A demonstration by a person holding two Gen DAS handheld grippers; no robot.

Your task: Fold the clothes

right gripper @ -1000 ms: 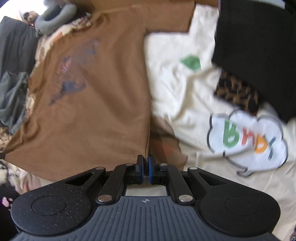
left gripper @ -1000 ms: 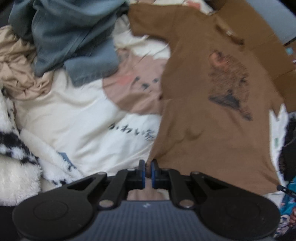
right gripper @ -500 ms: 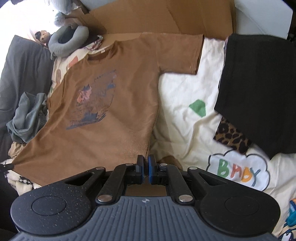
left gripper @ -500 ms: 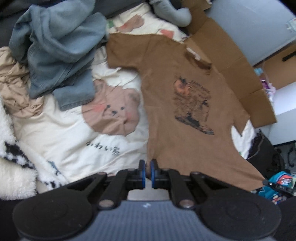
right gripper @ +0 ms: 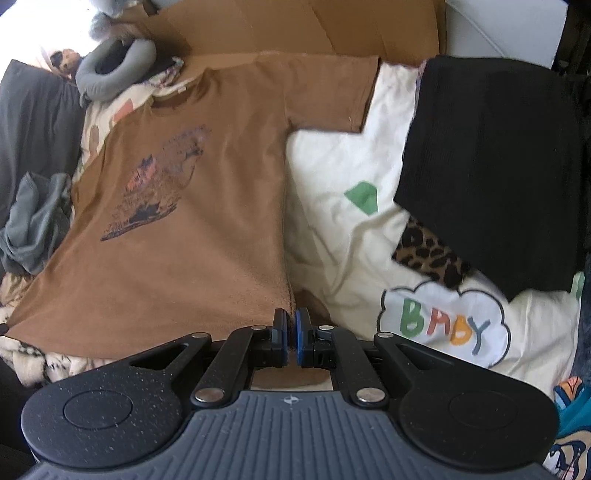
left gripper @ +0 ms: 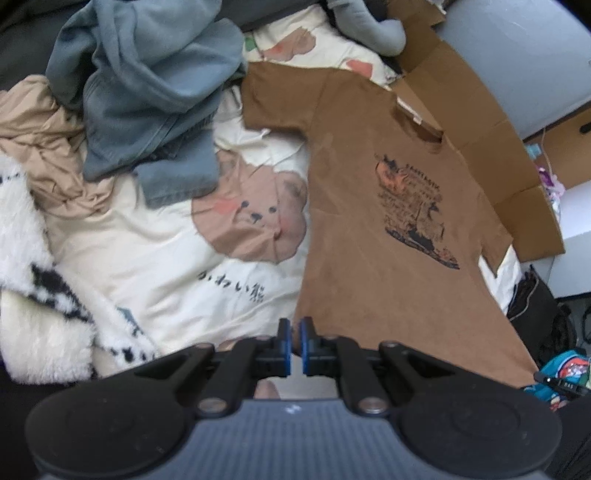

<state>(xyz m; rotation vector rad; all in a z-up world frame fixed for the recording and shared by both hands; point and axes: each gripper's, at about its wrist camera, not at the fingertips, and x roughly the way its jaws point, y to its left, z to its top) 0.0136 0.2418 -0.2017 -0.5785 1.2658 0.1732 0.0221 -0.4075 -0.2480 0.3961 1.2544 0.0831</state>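
1. Far left in the left wrist view there's a fluffy white throw with black patches, and next to it a crumpled tan cloth.
2. On top of that sits a heap of blue-grey denim clothing, hanging over onto the cream bedspread, the one with a bear face and some dark lettering printed on it.
3. The left gripper is pinched nearly shut, blue pads almost touching, right at the bottom left corner of the brown t-shirt. Pretty sure it's got the hem, but the cloth between the pads is hard to make out in this view.
4. The shirt itself is spread face up across the bed, print showing, collar at the far end by the flattened cardboard, a grey neck pillow lying beyond its far sleeve.
5. In the right wrist view, the right gripper is clamped tight on the shirt's other bottom corner; you can see the brown fabric squeezed between the blue pads and hanging under them.
6. To the right of the shirt is more cream bedspread with a green shape and a "BABY" cloud.
7. Far right, a black knit garment lies over a leopard-print piece.
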